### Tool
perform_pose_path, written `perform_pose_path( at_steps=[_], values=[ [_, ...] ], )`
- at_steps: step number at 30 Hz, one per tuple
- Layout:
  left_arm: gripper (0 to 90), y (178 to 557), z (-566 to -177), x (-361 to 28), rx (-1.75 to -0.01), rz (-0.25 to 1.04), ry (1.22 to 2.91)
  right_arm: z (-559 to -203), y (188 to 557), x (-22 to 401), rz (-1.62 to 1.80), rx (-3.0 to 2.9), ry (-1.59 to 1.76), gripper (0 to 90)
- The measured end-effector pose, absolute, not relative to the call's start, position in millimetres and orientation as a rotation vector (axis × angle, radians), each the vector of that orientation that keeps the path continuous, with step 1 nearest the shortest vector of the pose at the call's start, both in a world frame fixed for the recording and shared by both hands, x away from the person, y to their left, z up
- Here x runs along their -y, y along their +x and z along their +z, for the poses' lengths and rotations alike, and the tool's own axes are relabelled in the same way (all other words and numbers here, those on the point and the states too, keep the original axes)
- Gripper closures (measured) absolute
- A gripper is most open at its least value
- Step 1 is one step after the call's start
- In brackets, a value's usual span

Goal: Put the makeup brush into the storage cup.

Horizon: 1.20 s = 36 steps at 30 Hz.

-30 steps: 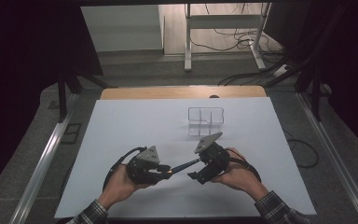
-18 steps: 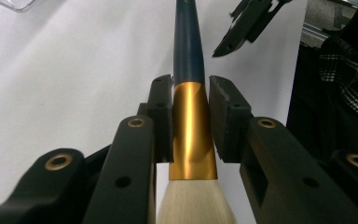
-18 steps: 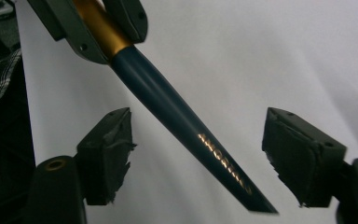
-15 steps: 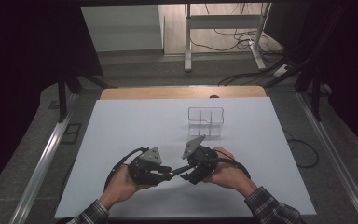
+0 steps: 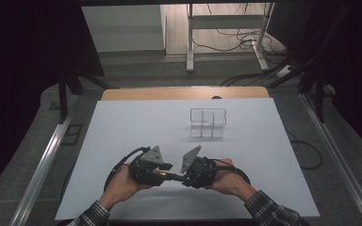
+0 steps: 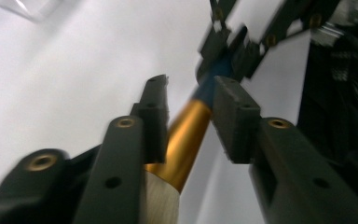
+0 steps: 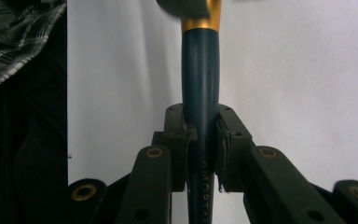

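The room is dark at the sides, and a wooden floor with cables and metal legs shows at the back. A white tabletop [image 5: 122, 141] fills the middle of the high view, with a strip of wood along its far edge.

At the left, a person's left hand [image 5: 122, 181] in a checked sleeve holds the left claw [image 5: 167, 173] low over the near part of the tabletop. It points to the right. In the left gripper view its jaws have just been opening. They stand a little apart now, one on each side of the gold band of a makeup brush [image 6: 186, 140]. The left jaw lies right along the gold part, and a small gap shows at the right jaw, so the claw does not pinch the brush.

The brush lies level between the two claws, just above the tabletop. It has a pale tip, a gold band and a dark blue handle [image 7: 200, 93] with small letters on it.

Next comes the right claw [image 5: 185, 178], held by the right hand [image 5: 226, 181] and pointing to the left. Its jaws have just been closing. In the right gripper view they press together on the blue handle from both sides.

Farther back and to the right, a small clear box [image 5: 208, 122] with little walls inside stands on the tabletop, well apart from the hands.
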<state>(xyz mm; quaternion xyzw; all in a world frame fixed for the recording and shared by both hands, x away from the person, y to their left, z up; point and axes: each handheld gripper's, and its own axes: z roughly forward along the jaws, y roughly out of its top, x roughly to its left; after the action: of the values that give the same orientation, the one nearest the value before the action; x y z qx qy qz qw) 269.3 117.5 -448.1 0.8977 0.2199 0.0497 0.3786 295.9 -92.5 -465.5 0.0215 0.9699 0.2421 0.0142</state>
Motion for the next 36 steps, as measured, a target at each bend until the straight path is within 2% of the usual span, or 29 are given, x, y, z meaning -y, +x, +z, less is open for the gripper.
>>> perform_pose_path(
  at_steps=[6,12,16,19,26,36],
  values=[
    [21.5,274,-453,-125,-0.636,0.192,2.266,-466,301,101,0.789,-3.011,0.167,76.5],
    [7.0,278,-458,-129,-0.725,0.182,2.258,-465,304,106,0.806,-2.985,0.223,76.4],
    [4.6,282,-461,-135,-0.781,0.170,2.230,-468,305,108,0.790,-2.980,0.251,76.4],
    [3.8,282,-463,-140,-0.797,0.226,2.242,-468,305,109,0.784,-2.969,0.274,76.4],
    [1.5,285,-468,-150,-0.834,0.236,2.213,-471,310,114,0.769,-2.948,0.329,76.4],
    [0.0,289,-475,-175,-0.995,0.269,2.144,-470,314,122,0.751,-2.904,0.386,76.3]
  ],
)
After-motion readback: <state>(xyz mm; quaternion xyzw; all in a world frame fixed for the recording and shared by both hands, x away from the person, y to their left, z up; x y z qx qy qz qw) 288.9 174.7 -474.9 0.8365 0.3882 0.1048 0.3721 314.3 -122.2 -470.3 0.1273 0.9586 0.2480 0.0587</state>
